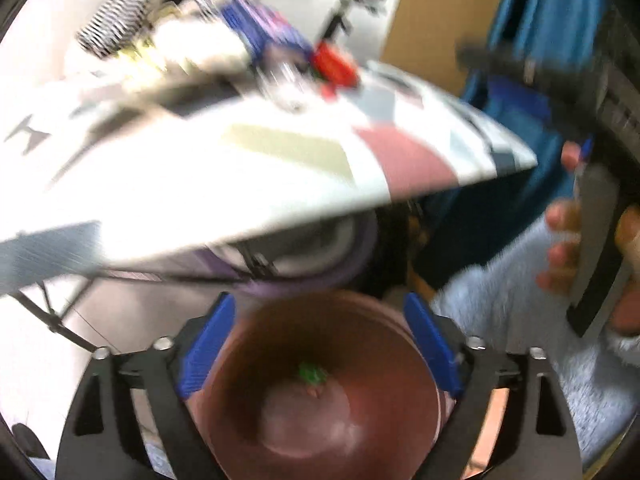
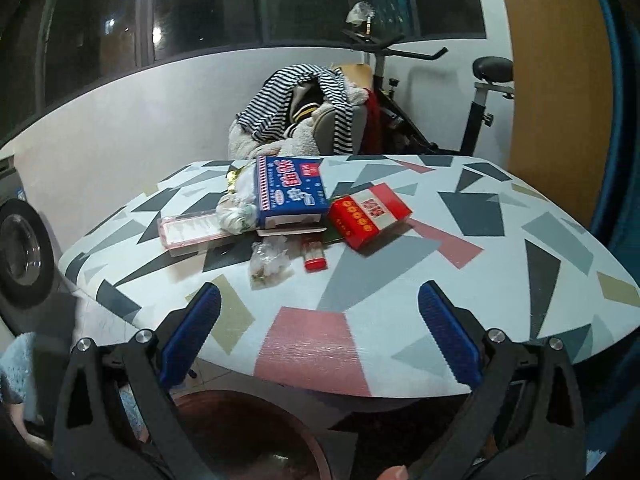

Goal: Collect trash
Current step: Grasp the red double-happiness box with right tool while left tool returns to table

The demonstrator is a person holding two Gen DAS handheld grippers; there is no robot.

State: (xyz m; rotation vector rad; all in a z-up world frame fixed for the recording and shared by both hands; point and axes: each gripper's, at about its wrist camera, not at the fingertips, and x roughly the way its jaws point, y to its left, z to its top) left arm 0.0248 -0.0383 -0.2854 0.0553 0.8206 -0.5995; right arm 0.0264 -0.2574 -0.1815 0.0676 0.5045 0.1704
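Observation:
My left gripper [image 1: 320, 346] stands open over a dark red bin [image 1: 320, 420] below the table edge, nothing between its blue pads. A small green scrap [image 1: 312, 374] lies inside the bin. This view is blurred. My right gripper [image 2: 320, 332] is open and empty above the near edge of the patterned table [image 2: 480, 280]. On the table lie a blue box [image 2: 288, 192], a red box [image 2: 368, 214], a small red pack [image 2: 314, 256], a clear wrapper [image 2: 268, 264], a crumpled white bag [image 2: 238, 210] and a pink case [image 2: 192, 230]. The bin rim [image 2: 248, 400] shows under the right gripper.
Behind the table a chair [image 2: 304, 100] is piled with striped clothes, and an exercise bike [image 2: 472, 96] stands beside it. A washing machine [image 2: 20, 248] is at the left. A blue curtain [image 2: 616, 120] and a wooden panel [image 2: 552, 80] close the right side.

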